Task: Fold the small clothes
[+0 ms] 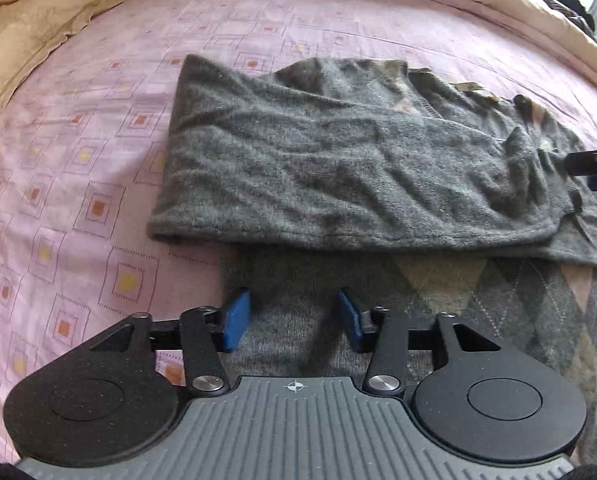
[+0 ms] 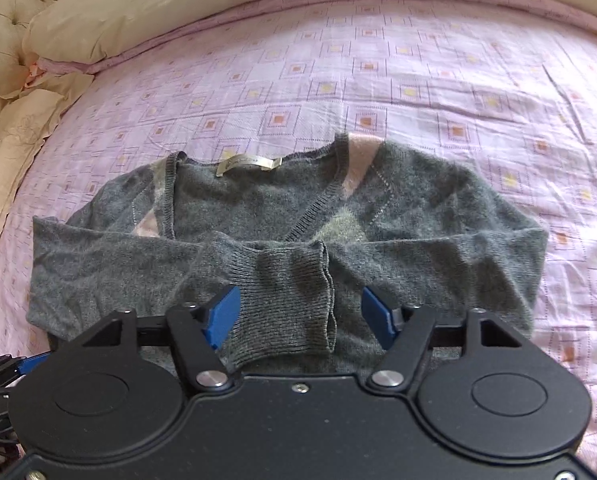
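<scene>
The grey sweater (image 2: 282,216) lies flat near the middle of the bed (image 2: 418,80), on the pink patterned sheet, well clear of the cream pillows (image 2: 110,20) at the headboard end. It looks like a light, fuzzy knit: soft, limp, with no stiffness, so any part lifted will droop and drag the rest along; the nap should give the pads good purchase rather than slip. Both sleeves are already crossed over the chest, and the ribbed cuff (image 2: 294,300) of the upper one sits in front of the right hand-held gripper (image 2: 298,316), whose blue pads stand apart on either side of the cuff without pinching it. The left hand-held gripper (image 1: 294,316) is likewise spread, over plain grey knit low on the body, gripping nothing. The neckline, with its pale label (image 2: 248,165), points toward the bed's far edge in the right view, the hem lies nearer the person, and the garment's long axis runs from collar to hem. I'd judge doubled edges, such as the hem corners or the shoulder folds, the safest hold, since a single layer would stretch and peel away.
</scene>
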The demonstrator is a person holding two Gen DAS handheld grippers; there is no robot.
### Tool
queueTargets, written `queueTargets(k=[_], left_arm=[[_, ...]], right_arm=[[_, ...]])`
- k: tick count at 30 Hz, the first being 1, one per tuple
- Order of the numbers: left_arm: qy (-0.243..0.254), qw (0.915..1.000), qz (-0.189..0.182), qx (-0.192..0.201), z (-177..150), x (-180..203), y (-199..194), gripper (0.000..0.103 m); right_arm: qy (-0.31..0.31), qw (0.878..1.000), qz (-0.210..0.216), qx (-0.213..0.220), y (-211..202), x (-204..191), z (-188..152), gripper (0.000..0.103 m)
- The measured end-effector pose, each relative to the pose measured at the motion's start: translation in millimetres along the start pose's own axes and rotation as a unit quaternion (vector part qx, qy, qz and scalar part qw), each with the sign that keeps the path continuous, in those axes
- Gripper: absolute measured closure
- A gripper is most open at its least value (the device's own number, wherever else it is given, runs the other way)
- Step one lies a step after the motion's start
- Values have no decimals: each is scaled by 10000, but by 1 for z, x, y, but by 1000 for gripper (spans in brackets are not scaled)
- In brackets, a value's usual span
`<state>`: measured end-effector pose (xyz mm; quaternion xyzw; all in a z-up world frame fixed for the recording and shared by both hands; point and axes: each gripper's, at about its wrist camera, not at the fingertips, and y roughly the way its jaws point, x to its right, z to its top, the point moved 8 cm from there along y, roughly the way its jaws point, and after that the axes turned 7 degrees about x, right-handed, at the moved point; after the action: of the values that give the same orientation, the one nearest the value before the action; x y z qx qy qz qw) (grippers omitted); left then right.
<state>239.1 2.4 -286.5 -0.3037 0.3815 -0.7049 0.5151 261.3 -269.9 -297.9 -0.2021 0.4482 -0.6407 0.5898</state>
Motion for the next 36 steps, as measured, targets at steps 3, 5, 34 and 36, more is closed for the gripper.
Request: queueTargets(k=[3,5,34,36], left_arm=[[122,9999,-96,-8,-1,8,2,33],[173,9998,-83,-23,-1,11,4,29],[133,9995,-148,-244,4,9,-1,28],[119,9997,-113,-154,10,5,-12,33]], right_arm=[[53,9999,-14,-122,9,2,-2,36],[109,9998,12,-188,12,2,-3,43],[238,9975,-633,-224,-51,72,-15,93],[227,9971,-674,-266,-49,73,-20,93]])
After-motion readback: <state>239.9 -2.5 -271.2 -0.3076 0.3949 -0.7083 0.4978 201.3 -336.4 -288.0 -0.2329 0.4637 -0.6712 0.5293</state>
